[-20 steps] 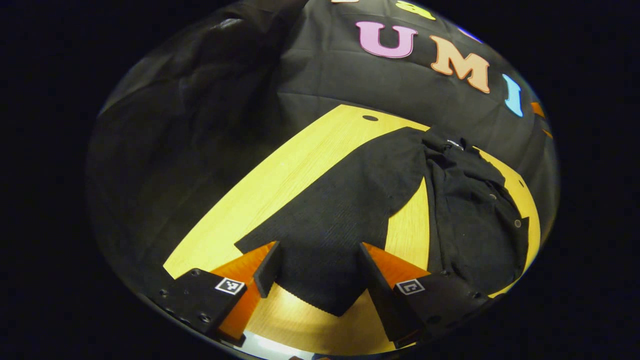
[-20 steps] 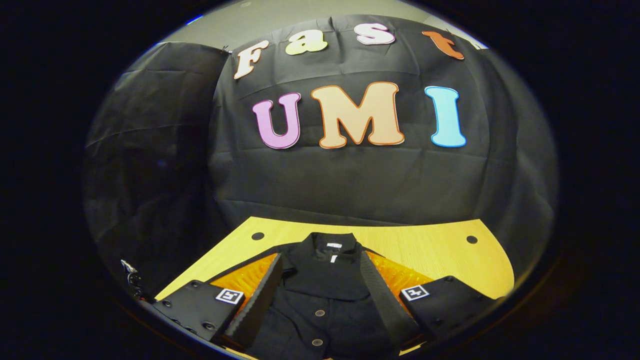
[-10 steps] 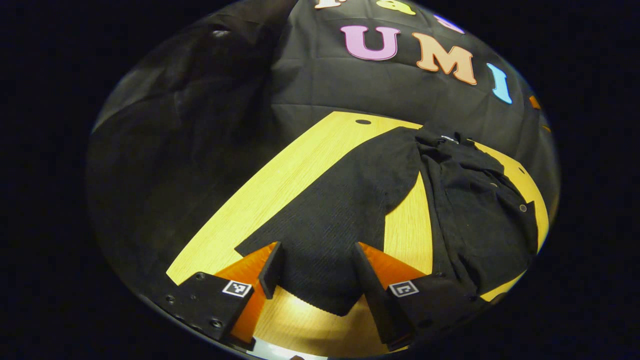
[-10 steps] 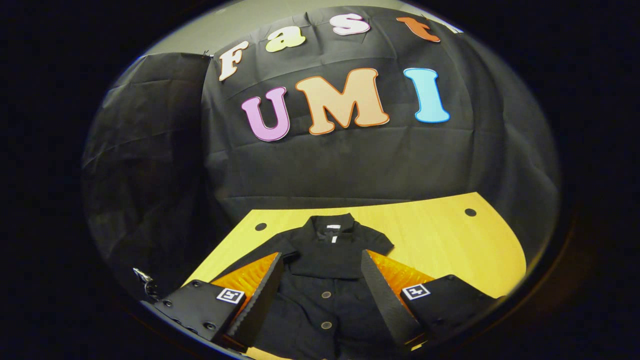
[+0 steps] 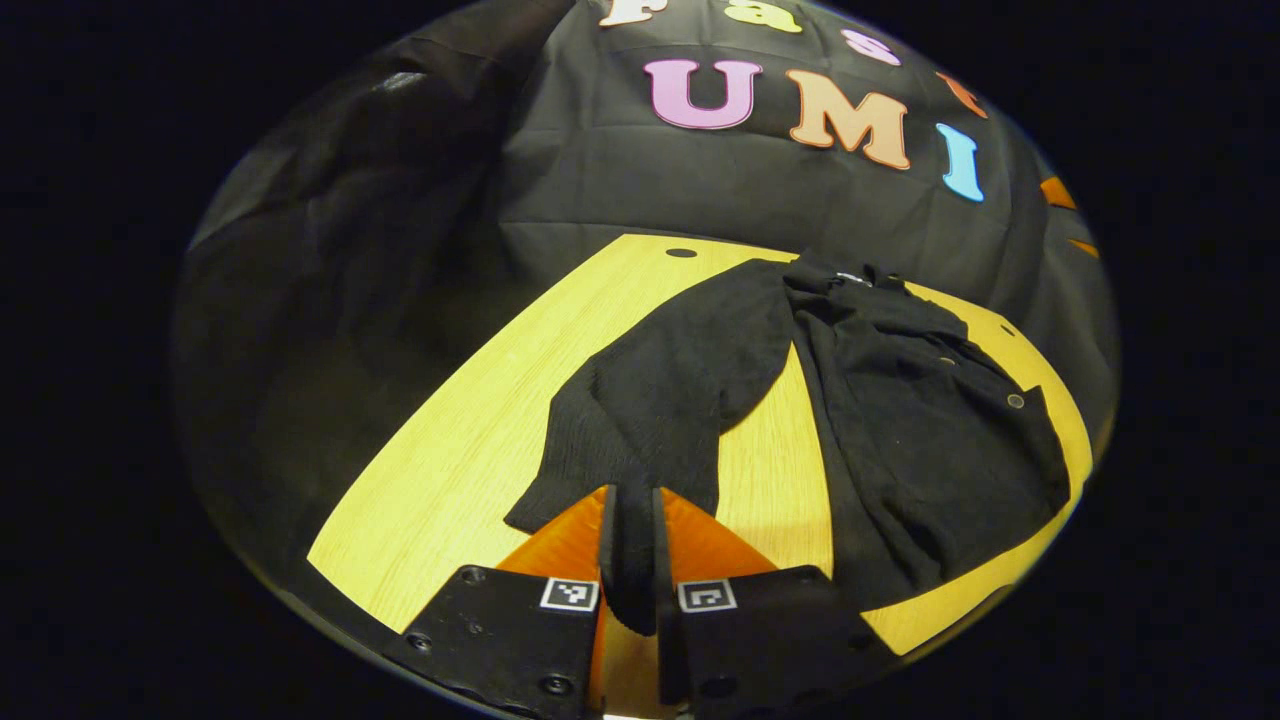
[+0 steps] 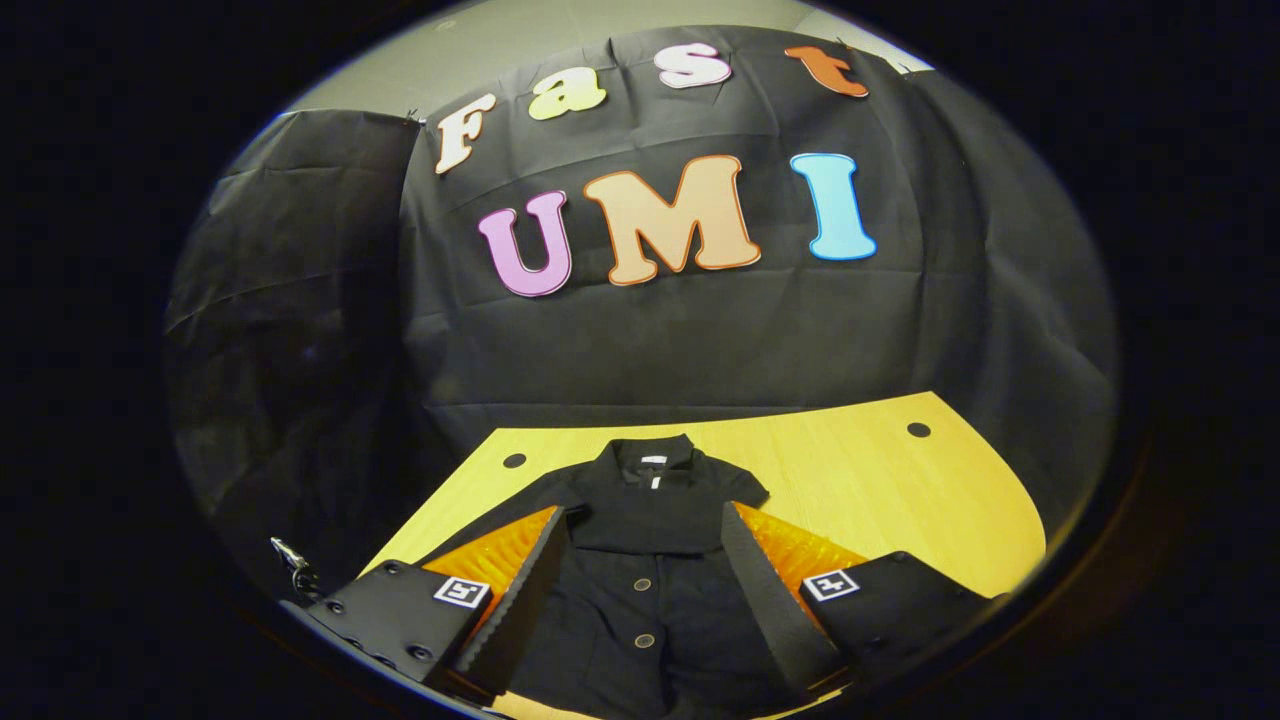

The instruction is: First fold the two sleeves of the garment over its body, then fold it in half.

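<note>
My left gripper (image 5: 630,545) pinches sleeve (image 5: 670,390) cuff; body (image 5: 930,420) lies at two o'clock. Right gripper (image 6: 640,590): fingers apart.

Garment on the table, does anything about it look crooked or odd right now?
Only the long sleeve: its cuff end is bunched and pinched in the left claw. The black buttoned garment otherwise lies flat on the wooden table.

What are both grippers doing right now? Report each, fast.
Left gripper: shut on the sleeve end.
Right gripper: open, holding nothing, fingers either side of the garment.
</note>
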The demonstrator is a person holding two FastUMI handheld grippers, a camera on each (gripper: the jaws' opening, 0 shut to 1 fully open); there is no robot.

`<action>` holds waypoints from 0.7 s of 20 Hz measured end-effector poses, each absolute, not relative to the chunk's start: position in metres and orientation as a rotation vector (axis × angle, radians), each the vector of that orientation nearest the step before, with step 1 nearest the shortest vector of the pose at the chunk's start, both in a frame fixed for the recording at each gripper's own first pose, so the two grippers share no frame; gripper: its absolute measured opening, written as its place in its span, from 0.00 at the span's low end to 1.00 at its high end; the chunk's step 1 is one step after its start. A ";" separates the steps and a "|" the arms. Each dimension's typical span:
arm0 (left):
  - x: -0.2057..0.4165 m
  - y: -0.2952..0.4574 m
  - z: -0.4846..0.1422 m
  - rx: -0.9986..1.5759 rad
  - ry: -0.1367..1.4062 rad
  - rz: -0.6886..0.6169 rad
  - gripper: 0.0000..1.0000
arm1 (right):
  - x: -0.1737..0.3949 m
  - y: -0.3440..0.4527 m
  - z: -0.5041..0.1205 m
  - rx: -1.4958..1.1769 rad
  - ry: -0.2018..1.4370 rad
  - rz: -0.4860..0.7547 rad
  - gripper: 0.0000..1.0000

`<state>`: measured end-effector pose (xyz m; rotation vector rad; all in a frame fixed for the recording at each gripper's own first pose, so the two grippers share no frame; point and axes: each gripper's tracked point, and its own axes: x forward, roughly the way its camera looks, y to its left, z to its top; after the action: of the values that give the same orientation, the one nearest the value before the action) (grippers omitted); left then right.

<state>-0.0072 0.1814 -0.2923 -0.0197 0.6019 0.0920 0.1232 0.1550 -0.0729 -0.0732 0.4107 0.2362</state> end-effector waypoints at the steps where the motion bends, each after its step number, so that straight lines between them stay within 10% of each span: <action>1: -0.008 0.181 -0.292 -0.041 0.608 0.090 0.12 | 0.120 0.152 -0.072 -0.065 0.409 0.233 0.98; 14: -0.004 0.181 -0.292 -0.075 0.698 0.092 0.00 | 0.104 0.131 -0.069 -0.023 0.383 0.129 0.98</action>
<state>-0.0036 0.1813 -0.2920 -0.0748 0.6980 0.0924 0.1036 0.1314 -0.0692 -0.0225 0.3827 0.1295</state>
